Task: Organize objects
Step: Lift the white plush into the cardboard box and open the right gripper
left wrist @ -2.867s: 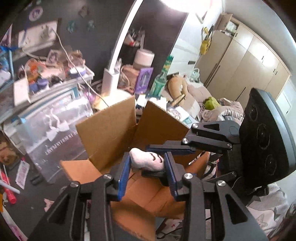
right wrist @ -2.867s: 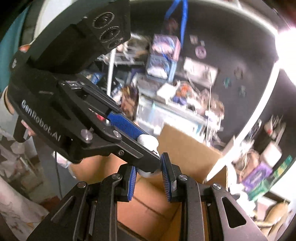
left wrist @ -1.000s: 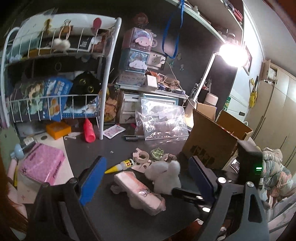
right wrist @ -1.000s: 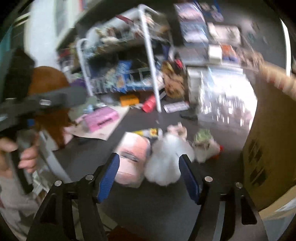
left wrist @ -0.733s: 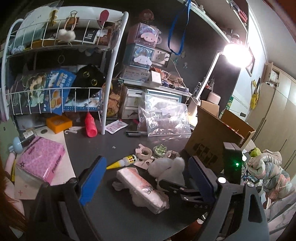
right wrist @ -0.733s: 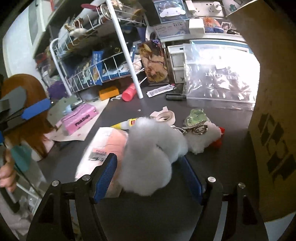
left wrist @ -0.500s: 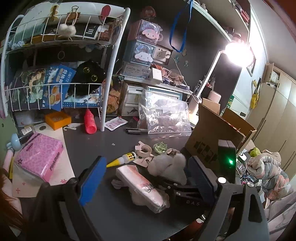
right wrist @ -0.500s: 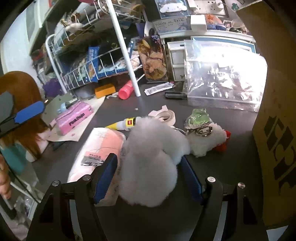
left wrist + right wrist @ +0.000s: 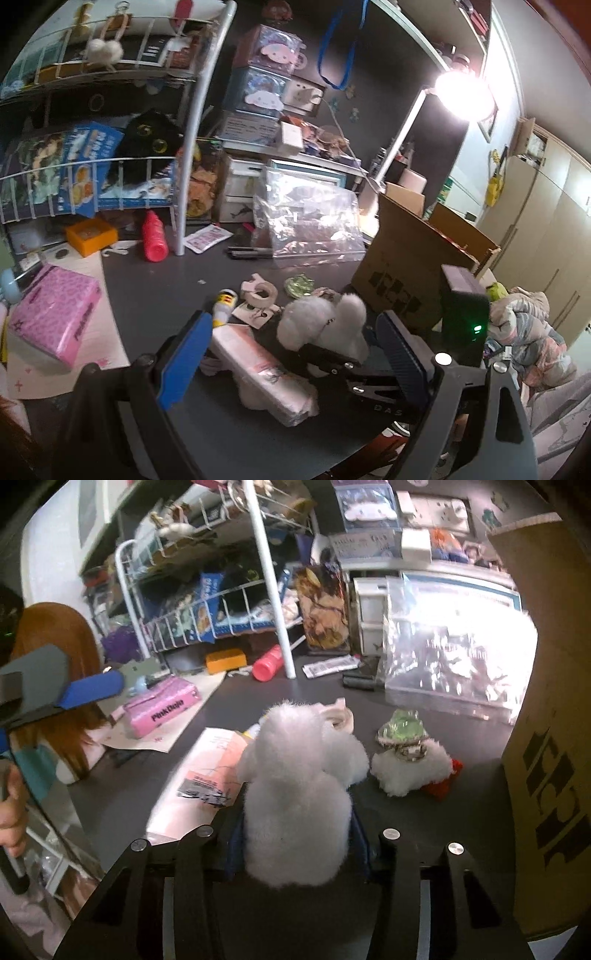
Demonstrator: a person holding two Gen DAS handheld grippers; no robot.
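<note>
Two gripper views were given of one dark desk (image 9: 155, 295). The right gripper (image 9: 299, 834) was seen clamped on a white fluffy plush (image 9: 295, 775), its blue pads pressed into the fur at both sides (the fingertips themselves were mostly hidden by it). The plush was held low over the desk, at 6 o'clock of the right wrist view and at 4 o'clock of the left wrist view (image 9: 325, 325). The left gripper (image 9: 295, 358) was held with its fingers spread wide and nothing between them. A pink-and-white packet (image 9: 258, 365) was seen lying on the desk just beside the plush, at its 8 o'clock. A smaller white plush (image 9: 410, 764) with a green ornament on top was found at 3 o'clock of the held one, near it but apart. A cardboard box (image 9: 550, 701) was seen standing at the right edge of the desk. A pink tissue pack (image 9: 55, 314) was placed well apart, at 9 o'clock.
</note>
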